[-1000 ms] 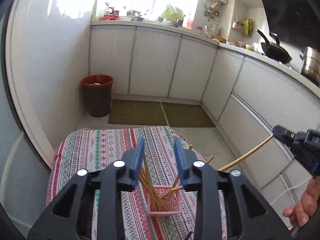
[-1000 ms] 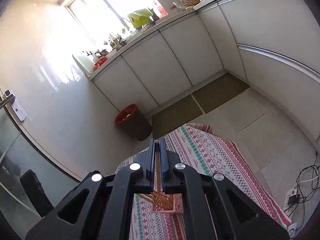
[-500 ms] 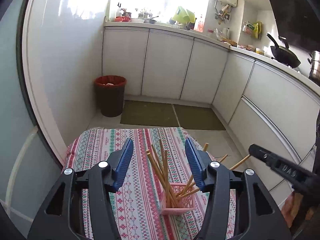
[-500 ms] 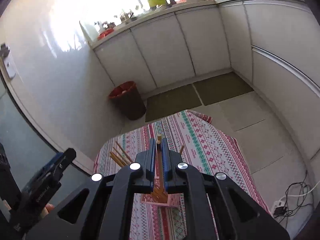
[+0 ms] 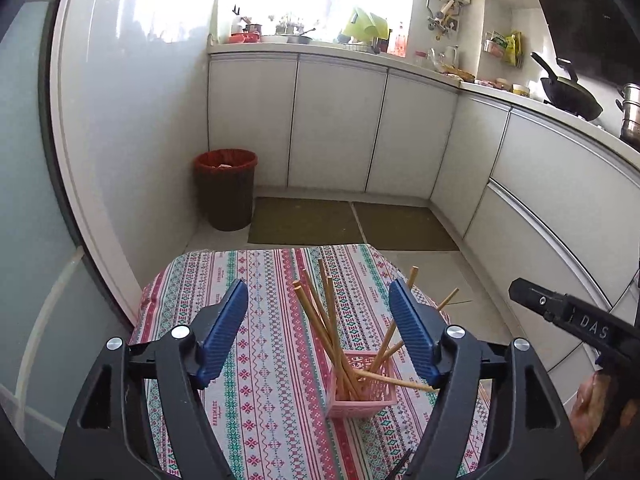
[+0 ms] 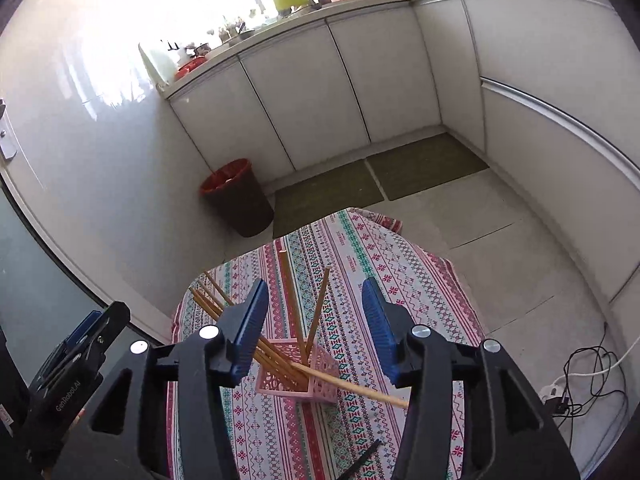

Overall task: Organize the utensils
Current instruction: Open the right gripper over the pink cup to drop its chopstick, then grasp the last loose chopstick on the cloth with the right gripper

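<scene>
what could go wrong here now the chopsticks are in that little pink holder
The pink holder is small and light-looking, and the wooden chopsticks splay far past its rim, so it might tip. One chopstick lies nearly flat over the edge and could slide out. The right hand-held gripper, whose jaws have just been opening, hangs just above with sticks between its fingers; pulling away could snag them.

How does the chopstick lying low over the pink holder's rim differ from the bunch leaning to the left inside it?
The low chopstick lies almost flat, while the left-leaning bunch stands steeply. The low chopstick sticks far out over the pink holder rim toward the right gripper; the bunch rises up and away from it. The low one is single, the bunch several together. Both are plain wooden chopsticks with their lower ends in the holder.
</scene>
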A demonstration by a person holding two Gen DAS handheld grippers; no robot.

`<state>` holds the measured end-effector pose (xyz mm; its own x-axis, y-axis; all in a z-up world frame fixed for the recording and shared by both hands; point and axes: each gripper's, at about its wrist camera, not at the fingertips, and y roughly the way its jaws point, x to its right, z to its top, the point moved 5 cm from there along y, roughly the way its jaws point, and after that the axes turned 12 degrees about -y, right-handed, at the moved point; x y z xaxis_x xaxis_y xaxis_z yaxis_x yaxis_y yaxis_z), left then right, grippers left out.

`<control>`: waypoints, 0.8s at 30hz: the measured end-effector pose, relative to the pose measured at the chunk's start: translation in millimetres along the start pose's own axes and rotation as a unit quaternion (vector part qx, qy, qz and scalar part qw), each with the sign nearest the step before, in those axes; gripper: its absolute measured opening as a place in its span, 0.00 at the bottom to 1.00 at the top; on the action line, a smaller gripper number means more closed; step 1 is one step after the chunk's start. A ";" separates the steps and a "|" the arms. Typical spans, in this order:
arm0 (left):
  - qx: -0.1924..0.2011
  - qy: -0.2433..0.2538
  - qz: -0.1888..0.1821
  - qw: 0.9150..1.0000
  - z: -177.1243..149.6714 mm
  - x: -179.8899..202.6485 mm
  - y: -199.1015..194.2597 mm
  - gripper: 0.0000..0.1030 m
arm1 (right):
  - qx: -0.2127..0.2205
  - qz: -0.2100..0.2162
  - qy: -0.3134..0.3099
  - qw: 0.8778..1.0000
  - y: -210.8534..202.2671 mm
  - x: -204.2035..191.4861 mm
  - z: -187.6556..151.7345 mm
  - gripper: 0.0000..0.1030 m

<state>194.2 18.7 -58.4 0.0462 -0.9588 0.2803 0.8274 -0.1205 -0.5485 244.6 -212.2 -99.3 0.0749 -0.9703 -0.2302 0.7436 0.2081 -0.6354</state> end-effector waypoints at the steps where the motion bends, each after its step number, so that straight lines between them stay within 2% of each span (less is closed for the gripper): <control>1: 0.000 0.001 0.000 1.000 -0.2 0.3 0.1 0.69 | -0.001 0.002 0.007 1.000 0.6 3.1 0.3 0.47; 6: 0.001 0.001 0.000 1.000 0.4 -1.2 0.4 0.71 | 0.006 0.001 0.016 1.000 -4.4 7.8 4.7 0.49; 9: -0.003 -0.001 0.001 1.000 1.3 -3.1 1.8 0.71 | -0.007 0.003 0.024 1.000 -5.7 14.9 1.1 0.56; 10: -0.002 -0.001 0.001 1.000 1.8 -3.6 0.7 0.71 | -0.017 0.001 0.019 1.000 -4.3 19.0 -3.1 0.61; 13: 0.001 -0.002 -0.004 1.000 3.9 -4.9 -4.9 0.72 | -0.069 -0.020 -0.033 0.997 14.6 27.7 -21.1 0.74; 15: 0.004 -0.004 -0.010 1.000 6.3 -4.6 -10.2 0.76 | -0.131 -0.023 -0.089 0.987 46.2 35.9 -44.3 0.77; 18: 0.006 0.000 -0.018 1.000 7.5 0.4 -16.9 0.78 | -0.215 -0.045 -0.157 0.963 107.7 57.3 -87.9 0.77; 20: 0.012 0.002 -0.020 1.000 8.3 2.1 -20.3 0.80 | -0.262 -0.027 -0.173 0.949 139.7 65.8 -116.2 0.76; 24: 0.016 0.001 -0.023 1.000 9.0 0.6 -22.0 0.81 | -0.274 0.010 -0.207 0.939 173.0 51.2 -138.8 0.75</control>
<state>181.0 23.1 -39.0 0.0073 -0.9530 0.3027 0.8461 -0.1555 -0.5098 284.9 -208.7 -323.3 0.4219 -0.9066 -0.0114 0.2935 0.1484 -0.9444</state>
